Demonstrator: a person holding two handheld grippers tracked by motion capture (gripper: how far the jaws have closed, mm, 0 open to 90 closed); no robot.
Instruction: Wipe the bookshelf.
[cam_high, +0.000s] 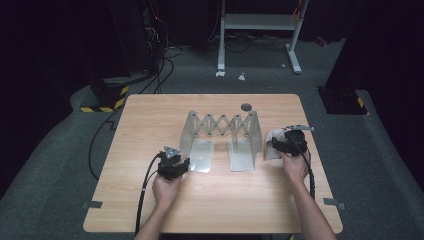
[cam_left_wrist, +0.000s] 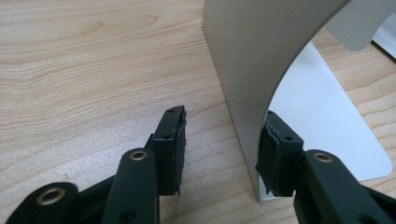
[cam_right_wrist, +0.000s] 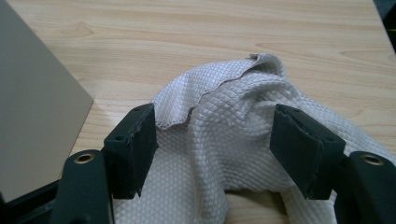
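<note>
A folding metal rack (cam_high: 220, 125) with scissor links stands mid-table on two L-shaped plates. My left gripper (cam_high: 184, 162) is at the left plate's front corner. In the left gripper view its jaws straddle the upright plate (cam_left_wrist: 243, 60): the right pad (cam_left_wrist: 278, 154) lies against the inner face, the left pad (cam_left_wrist: 175, 140) stands clear of the outer face, so the left gripper (cam_left_wrist: 224, 116) is open. A crumpled white quilted cloth (cam_high: 270, 150) lies right of the rack. My right gripper (cam_high: 278, 145) hovers over the cloth (cam_right_wrist: 224, 93), and in its own view the right gripper (cam_right_wrist: 215, 126) is open wide around a raised fold.
The rack's right plate (cam_right_wrist: 32, 107) stands close to the left of the cloth. A round cable hole (cam_high: 246, 107) sits near the table's far edge. Bare wood (cam_high: 225, 200) spreads in front of the rack. Cables (cam_high: 100, 140) trail on the floor at the left.
</note>
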